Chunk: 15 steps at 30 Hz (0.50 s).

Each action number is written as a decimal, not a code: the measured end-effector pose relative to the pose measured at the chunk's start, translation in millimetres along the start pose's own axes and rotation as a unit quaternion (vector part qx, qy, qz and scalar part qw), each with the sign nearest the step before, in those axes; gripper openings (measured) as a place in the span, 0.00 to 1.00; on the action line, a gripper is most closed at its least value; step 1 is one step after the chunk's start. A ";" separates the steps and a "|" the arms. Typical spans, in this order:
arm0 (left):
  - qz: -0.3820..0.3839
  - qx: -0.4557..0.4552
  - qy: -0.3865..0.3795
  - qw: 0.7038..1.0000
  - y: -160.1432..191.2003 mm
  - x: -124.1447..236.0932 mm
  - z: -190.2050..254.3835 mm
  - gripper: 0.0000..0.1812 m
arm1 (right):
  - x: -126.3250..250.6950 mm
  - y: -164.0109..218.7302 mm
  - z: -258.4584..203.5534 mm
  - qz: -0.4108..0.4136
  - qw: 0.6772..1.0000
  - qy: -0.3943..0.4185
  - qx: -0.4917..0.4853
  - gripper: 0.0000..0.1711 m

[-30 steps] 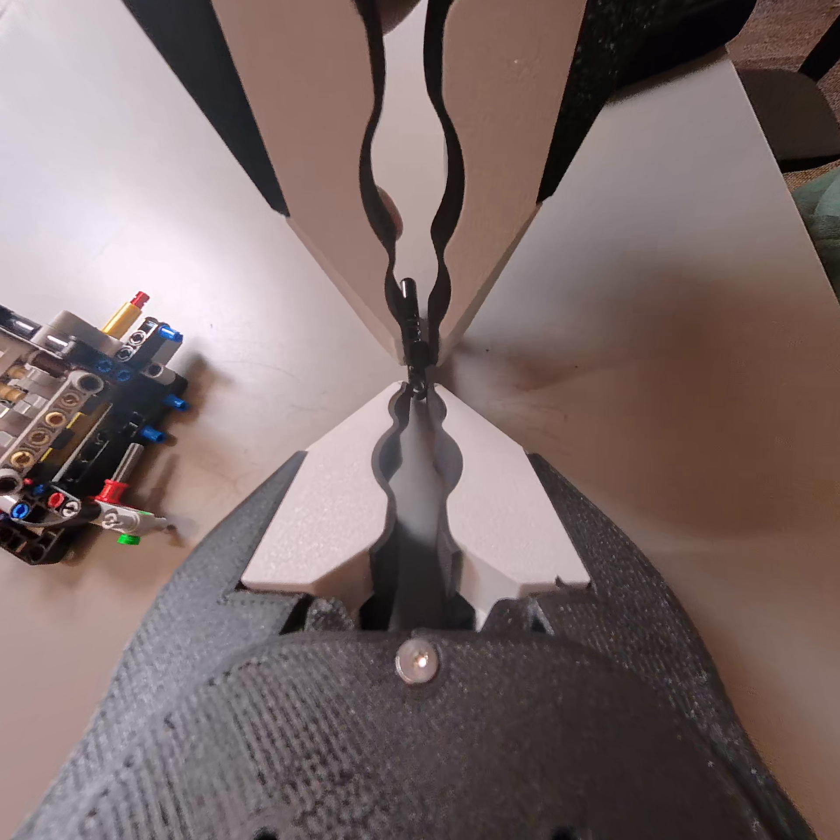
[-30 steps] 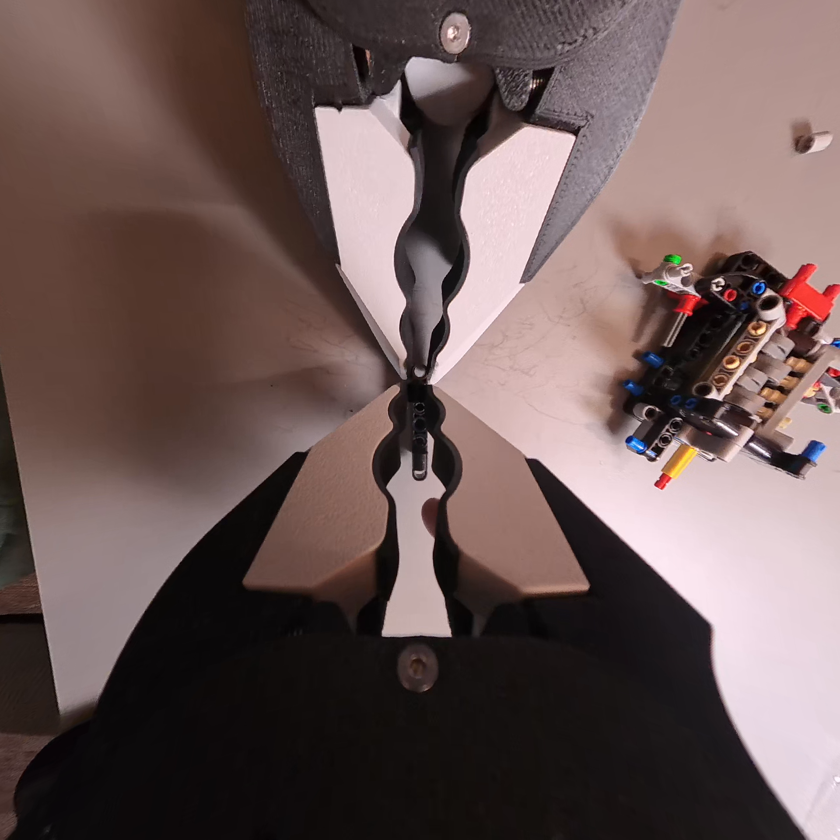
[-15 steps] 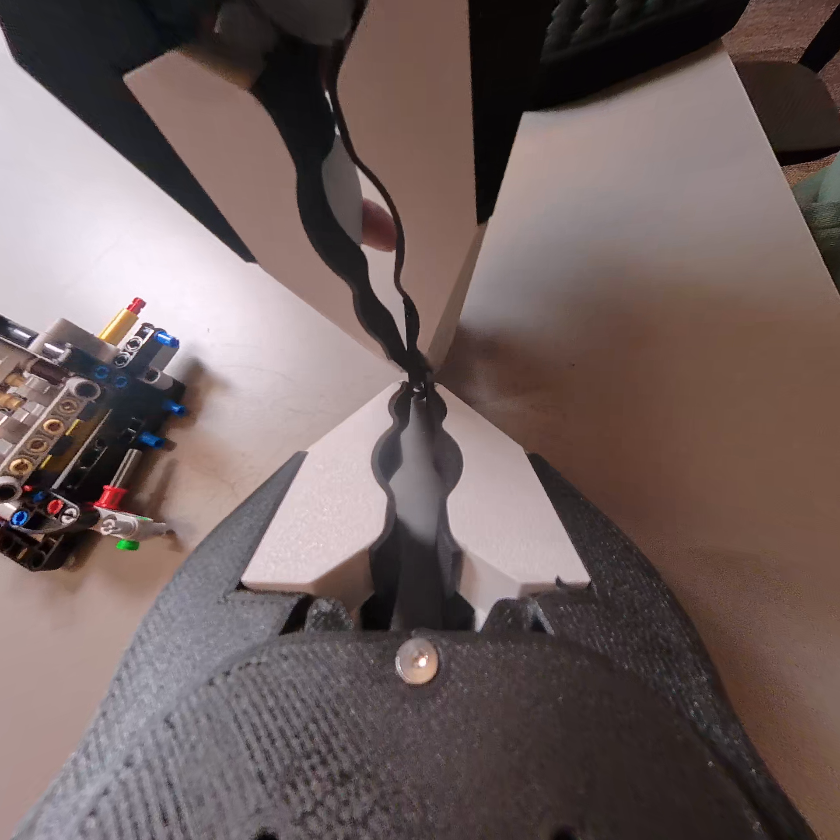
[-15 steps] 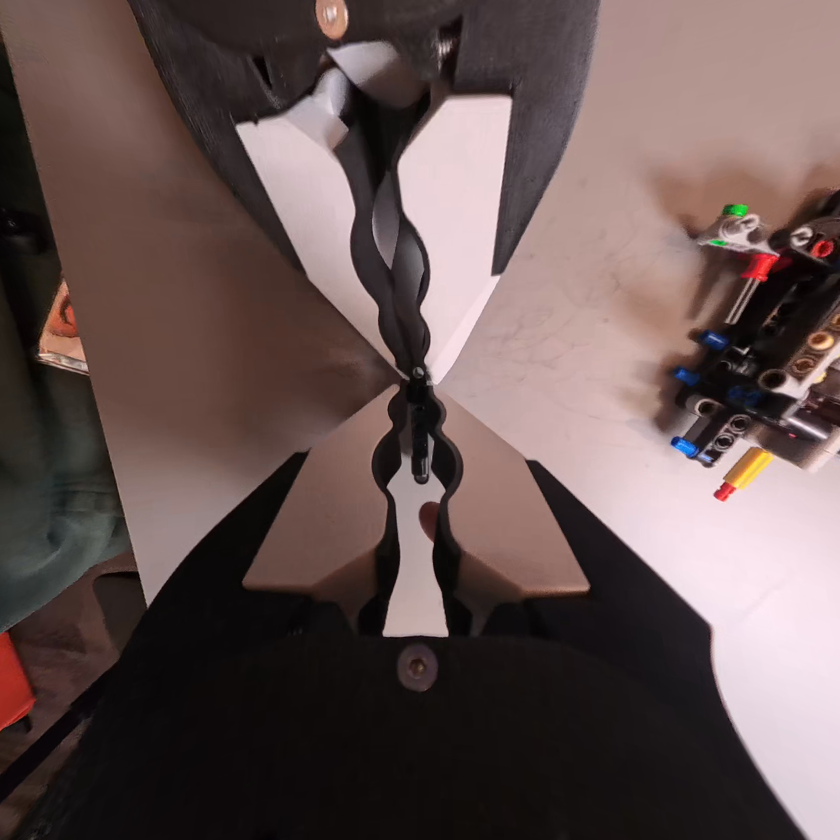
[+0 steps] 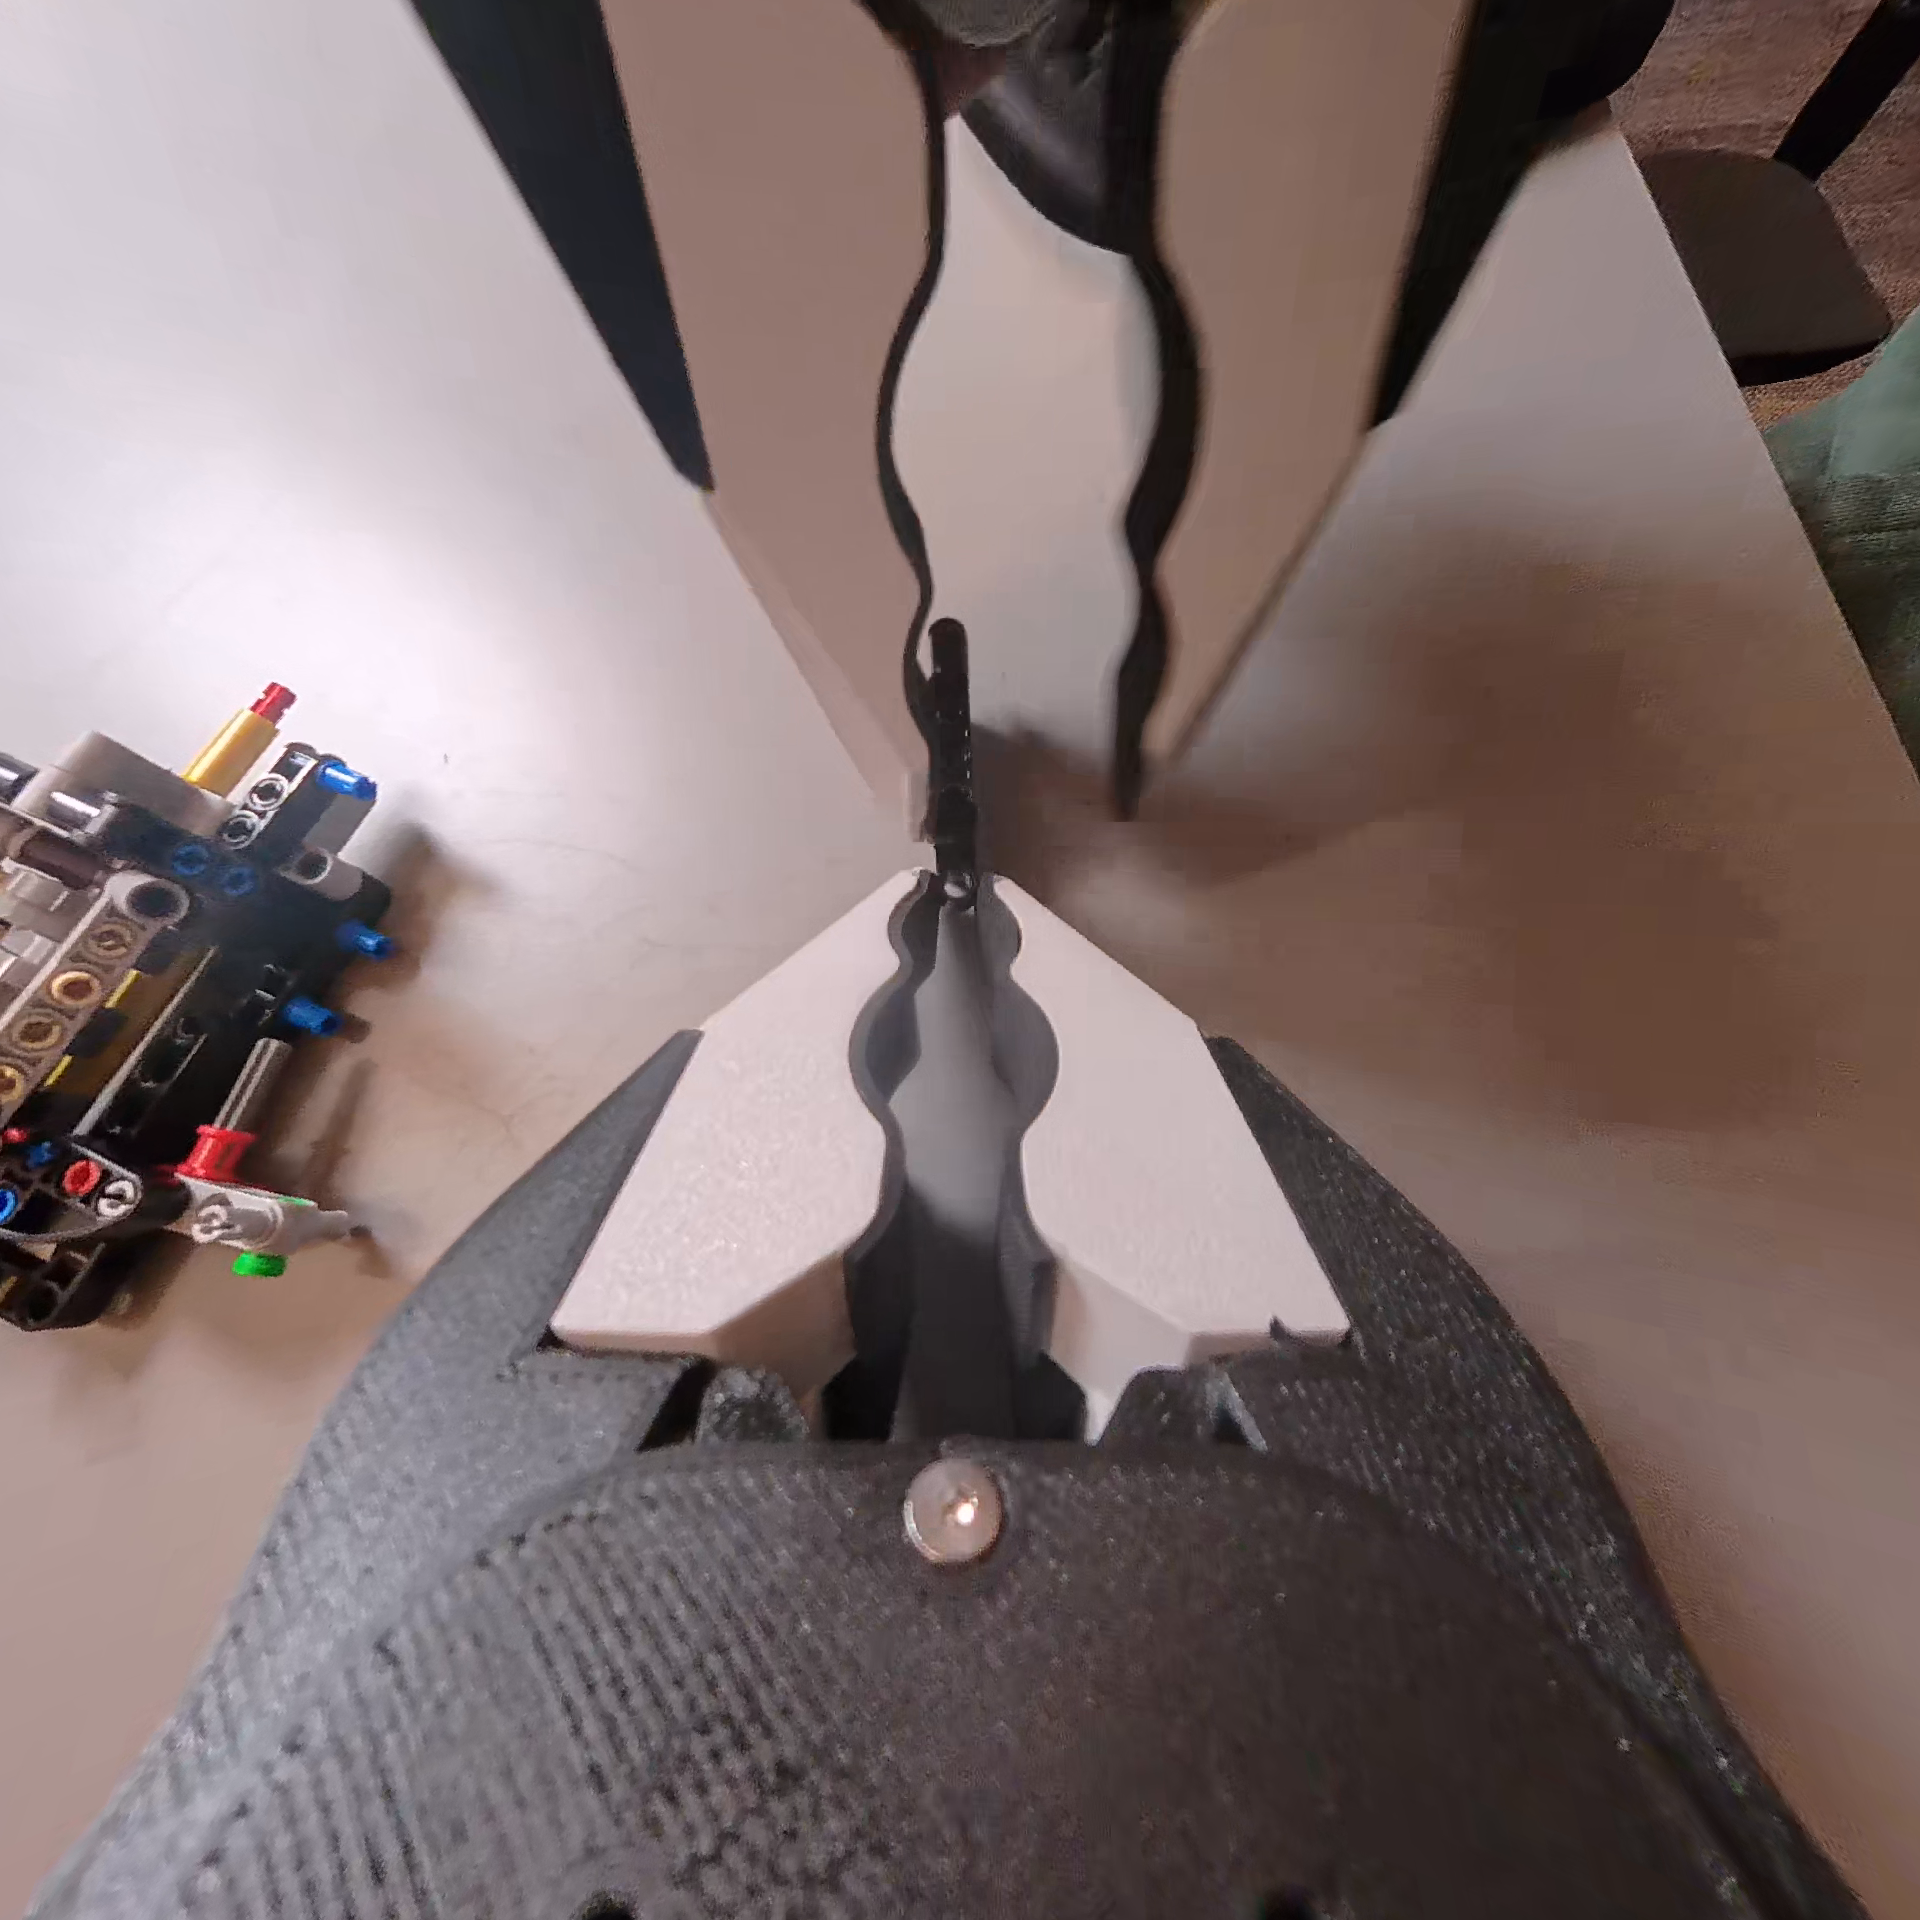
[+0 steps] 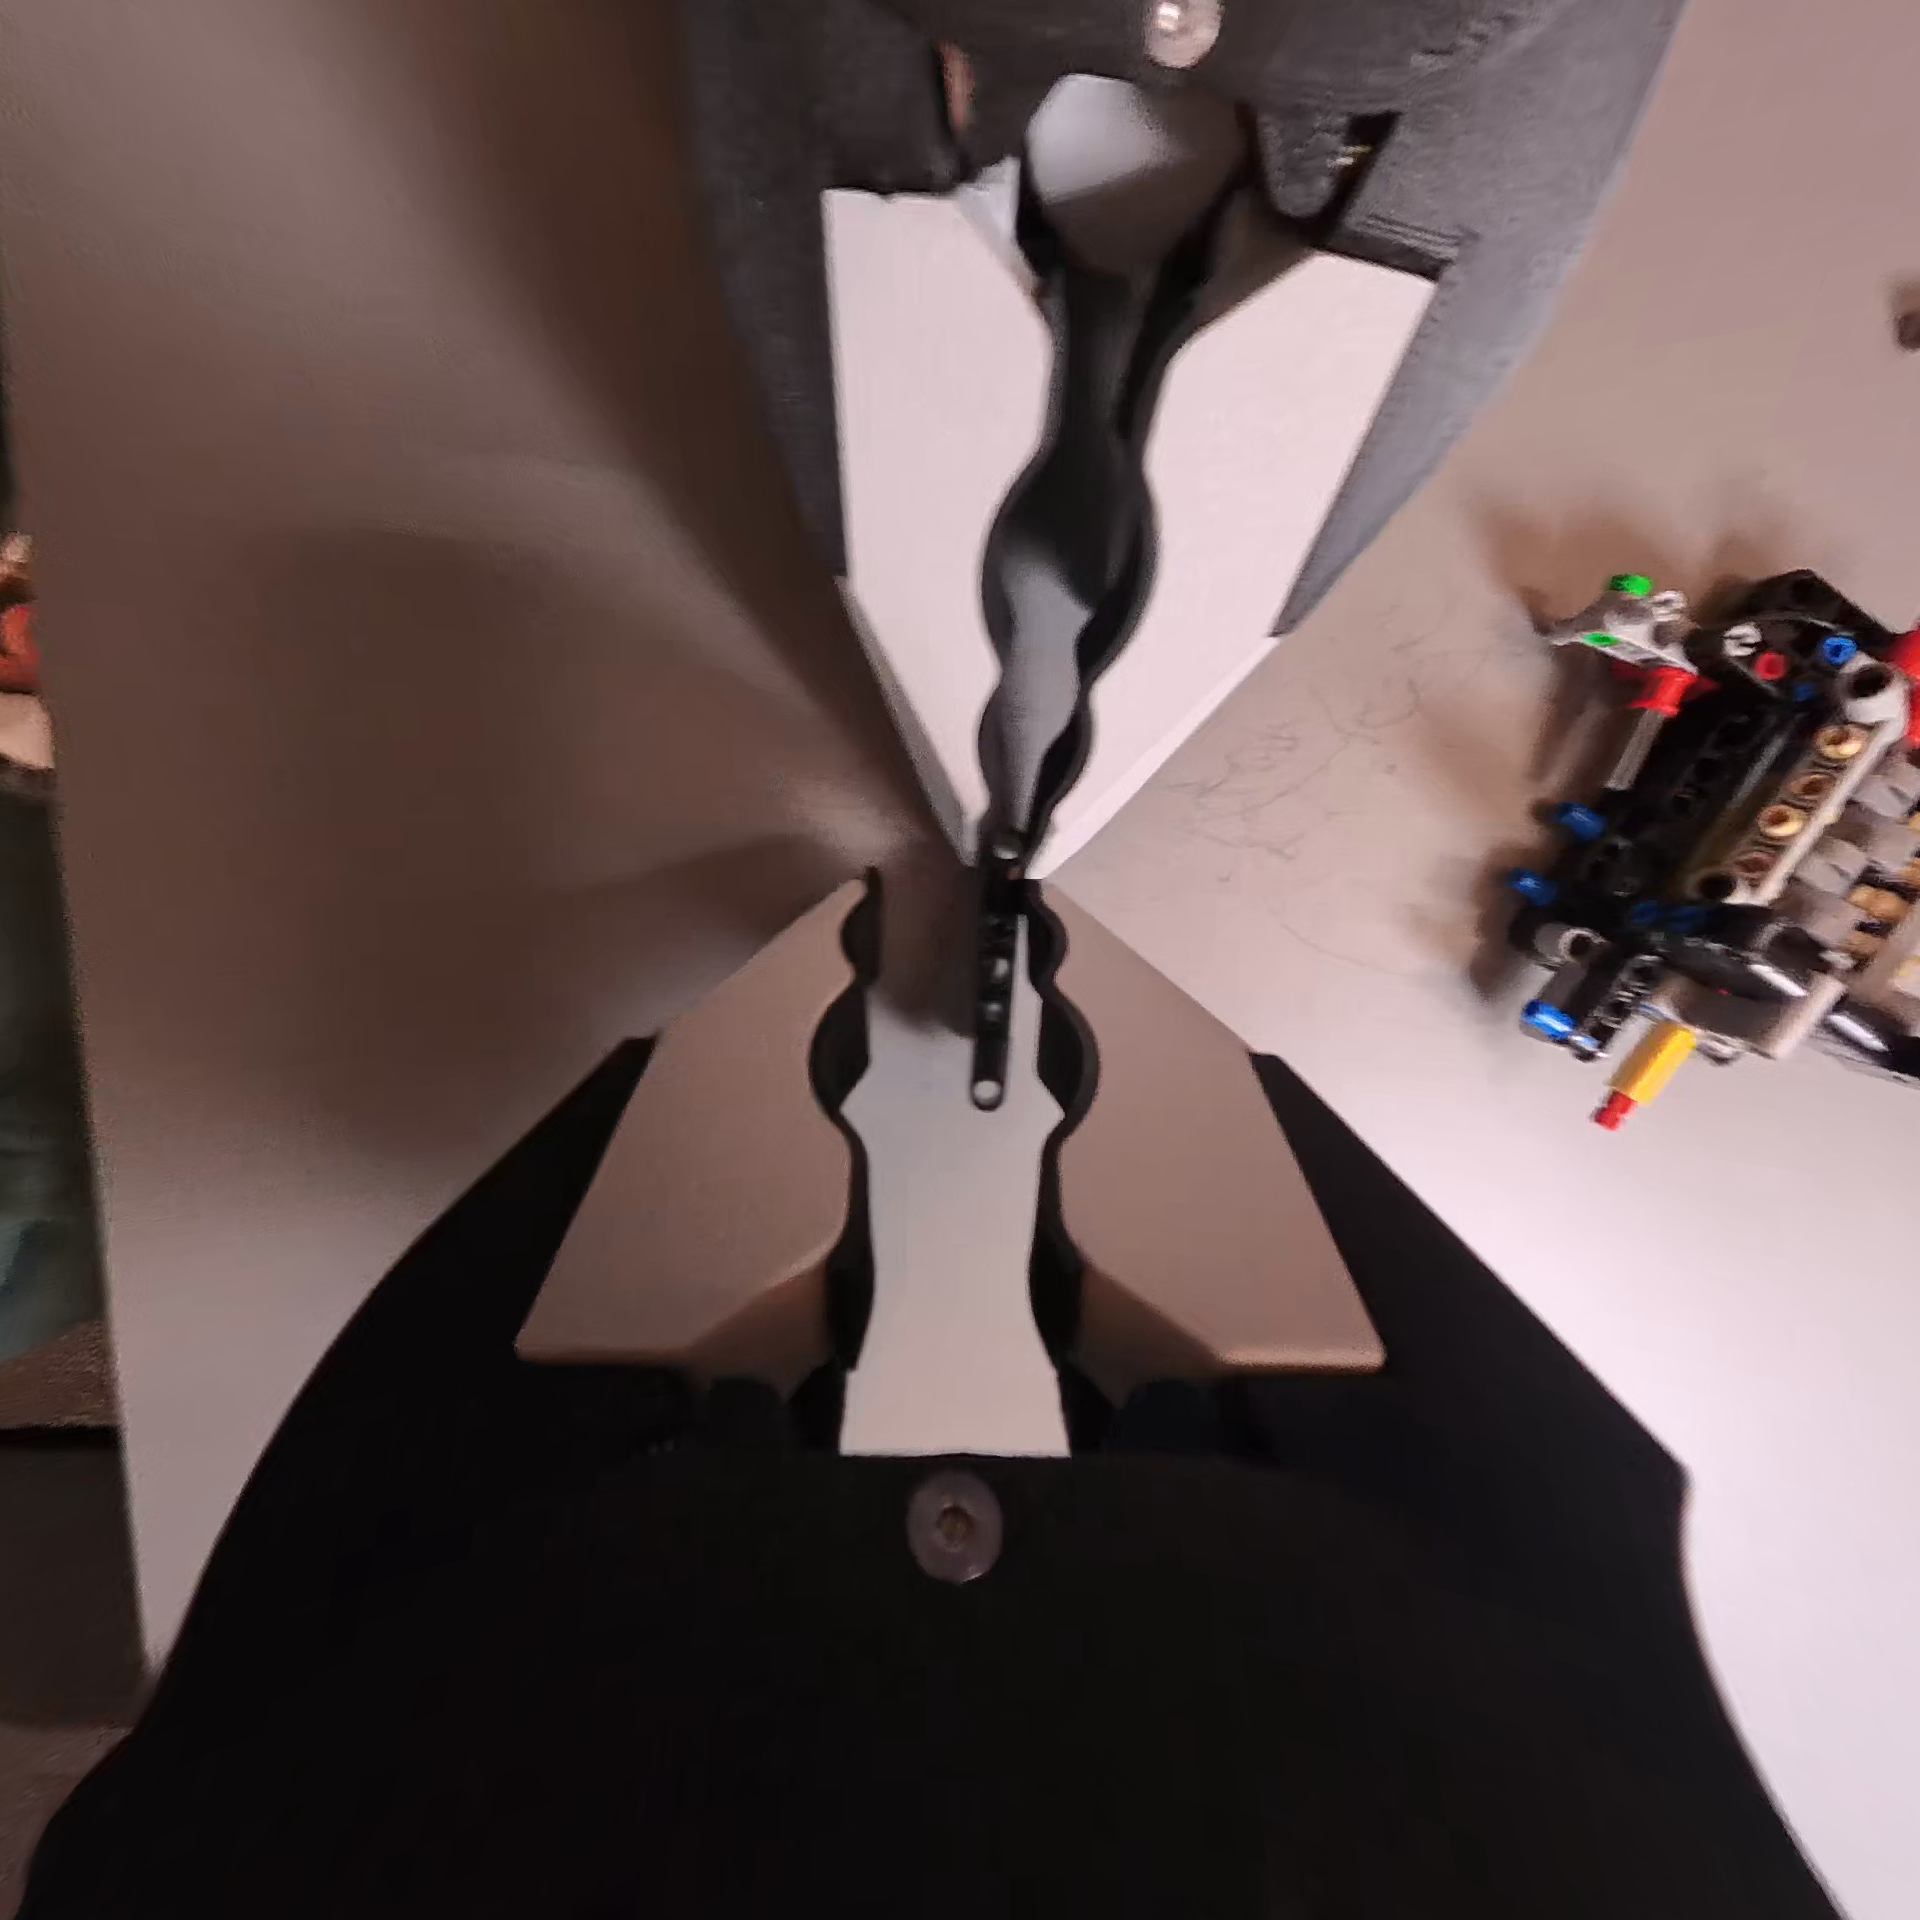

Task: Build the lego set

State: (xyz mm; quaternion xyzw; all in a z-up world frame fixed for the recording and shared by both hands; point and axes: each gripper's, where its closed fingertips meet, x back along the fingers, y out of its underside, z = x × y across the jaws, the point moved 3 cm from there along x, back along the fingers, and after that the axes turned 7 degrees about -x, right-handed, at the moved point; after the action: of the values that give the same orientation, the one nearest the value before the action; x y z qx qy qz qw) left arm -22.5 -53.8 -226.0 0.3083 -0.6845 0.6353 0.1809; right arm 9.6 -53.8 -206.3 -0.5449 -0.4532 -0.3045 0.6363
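Over a pale table point(image 5: 1455, 1143), I am working both grippers nose to nose above the bare surface, while the partly built lego model point(image 5: 135, 997), a dense block of black and grey beams studded with blue pins, a yellow axle and red bushes, is sitting well apart at the side. It is lying flat on the tabletop, touched by neither tool.

My left gripper point(image 5: 958, 894) is pinching together on the near end of a thin black beam point(image 5: 951, 748), which is jutting straight out from its tips. My right gripper point(image 6: 951, 894) is standing with its jaws apart. The beam point(image 6: 992, 987) is running between them and lying close along one finger, though I cannot tell whether it is touching.

I am judging the beam to be very light, stiff hard plastic, smooth-sided and pierced by a row of holes. It is unlikely to bend or break, but it is liable to pivot or slip in a tip grip. Holding it across its flat faces, with more of its length between the pads, is looking like the surest grip before carrying it to the model.
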 end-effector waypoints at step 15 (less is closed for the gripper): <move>-0.001 -0.001 0.008 1.000 -0.2 -1.1 2.7 0.03 | 13.4 -1.4 5.9 0.065 0.997 0.044 -0.030 0.12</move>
State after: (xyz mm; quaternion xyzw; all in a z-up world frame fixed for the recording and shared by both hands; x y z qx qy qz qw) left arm -21.1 -56.3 -227.0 0.3039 -0.6835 0.6366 0.1875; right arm 12.3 -47.0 -193.6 -0.5778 -0.3795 -0.2998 0.6575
